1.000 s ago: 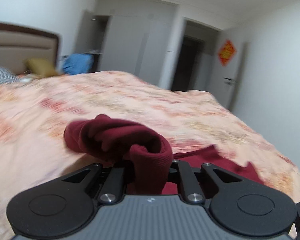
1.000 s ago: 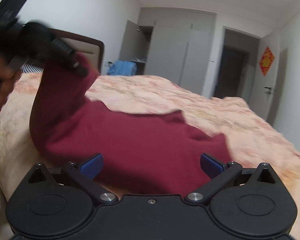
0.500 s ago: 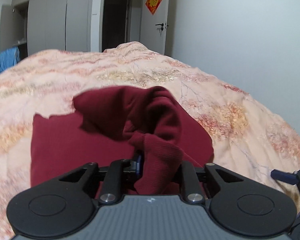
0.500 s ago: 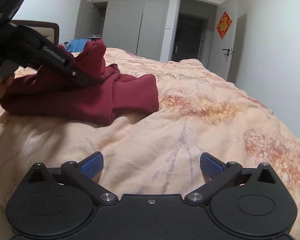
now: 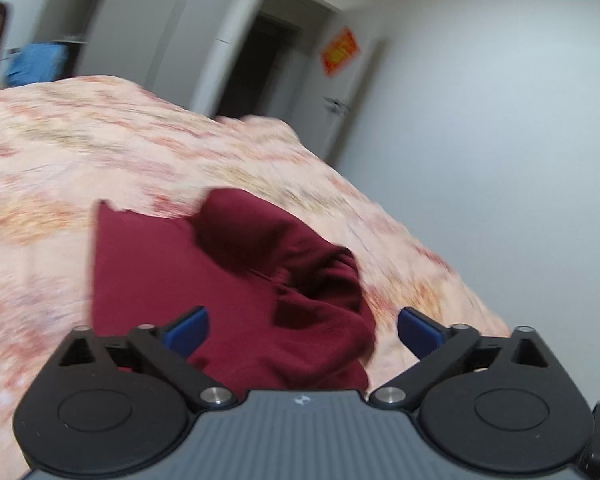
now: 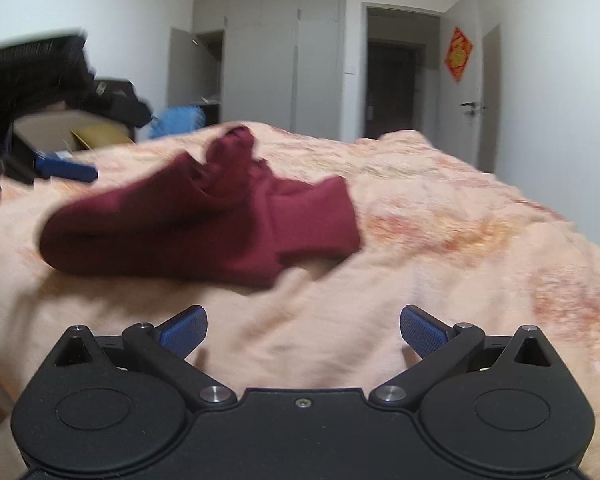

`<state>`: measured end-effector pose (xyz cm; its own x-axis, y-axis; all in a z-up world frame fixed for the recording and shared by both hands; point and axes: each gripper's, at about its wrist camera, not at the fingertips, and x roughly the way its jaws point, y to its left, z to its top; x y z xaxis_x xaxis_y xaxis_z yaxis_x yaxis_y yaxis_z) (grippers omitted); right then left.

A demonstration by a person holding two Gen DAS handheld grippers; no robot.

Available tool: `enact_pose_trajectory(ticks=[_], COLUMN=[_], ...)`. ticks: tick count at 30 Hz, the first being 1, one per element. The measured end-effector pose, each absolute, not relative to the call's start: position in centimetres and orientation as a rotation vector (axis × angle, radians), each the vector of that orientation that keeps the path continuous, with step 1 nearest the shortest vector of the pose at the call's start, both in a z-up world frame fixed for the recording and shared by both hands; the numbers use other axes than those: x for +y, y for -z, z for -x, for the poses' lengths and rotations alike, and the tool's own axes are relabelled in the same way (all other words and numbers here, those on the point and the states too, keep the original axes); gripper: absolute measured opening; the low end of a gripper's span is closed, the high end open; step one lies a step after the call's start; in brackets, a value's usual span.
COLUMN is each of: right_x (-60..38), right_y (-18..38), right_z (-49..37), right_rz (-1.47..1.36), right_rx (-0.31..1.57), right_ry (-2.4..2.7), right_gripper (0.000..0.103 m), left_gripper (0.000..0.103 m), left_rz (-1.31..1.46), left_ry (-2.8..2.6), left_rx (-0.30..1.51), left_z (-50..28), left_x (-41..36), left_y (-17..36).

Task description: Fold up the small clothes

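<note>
A dark red knit garment (image 5: 204, 280) lies on the bed, partly folded, with a sleeve bunched on top of it. My left gripper (image 5: 303, 332) is open just above its near edge and holds nothing. In the right wrist view the garment (image 6: 204, 220) lies ahead to the left, its cuff pointing right. My right gripper (image 6: 303, 330) is open and empty over bare bedspread, short of the garment. The left gripper shows there too, at the far left (image 6: 66, 170), blurred, above and left of the garment.
A peach patterned bedspread (image 6: 440, 248) covers the bed. A headboard and yellow pillow (image 6: 96, 134) are at the far left. Grey wardrobes (image 6: 284, 60), an open doorway and a white wall lie beyond. A blue cloth (image 6: 178, 118) sits by the wardrobe.
My left gripper has opened and let go of the red sleeve, which now rests on the garment. The left gripper has drawn back. The right gripper stays open.
</note>
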<state>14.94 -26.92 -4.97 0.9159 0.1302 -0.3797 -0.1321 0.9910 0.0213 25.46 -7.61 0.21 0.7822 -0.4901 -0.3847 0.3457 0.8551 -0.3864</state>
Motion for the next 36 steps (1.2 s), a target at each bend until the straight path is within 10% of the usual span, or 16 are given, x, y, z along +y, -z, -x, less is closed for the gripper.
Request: enact_pose_trajectory(ticks=[13, 19, 24, 36], right_x=[-23.4, -23.9, -25.2, -28.8], right_y=[1.6, 2.6, 3.1, 5.1], right_z=[-20.4, -24.3, -25.7, -23.8], right_rz=[-0.317, -0.509, -0.558, -0.569], right_rx=[0.369, 0.451, 0.419, 0.399], right_ry=[-0.361, -0.280, -0.216, -0.150], right_gripper=[0.101, 0.078, 0.022, 0.016], left_gripper=[0.103, 0.103, 0.102, 0.102], left_rz=[0.331, 0.356, 0.403, 0.380], left_ry=[-0.007, 0.000, 0.025, 0.174], left_rx=[0.632, 0.672, 0.676, 0.681], left_z=[-25.3, -25.4, -25.5, -27.0], left_x=[1.4, 1.7, 1.4, -3.5], left_y=[1.5, 2.9, 3.7, 4.7])
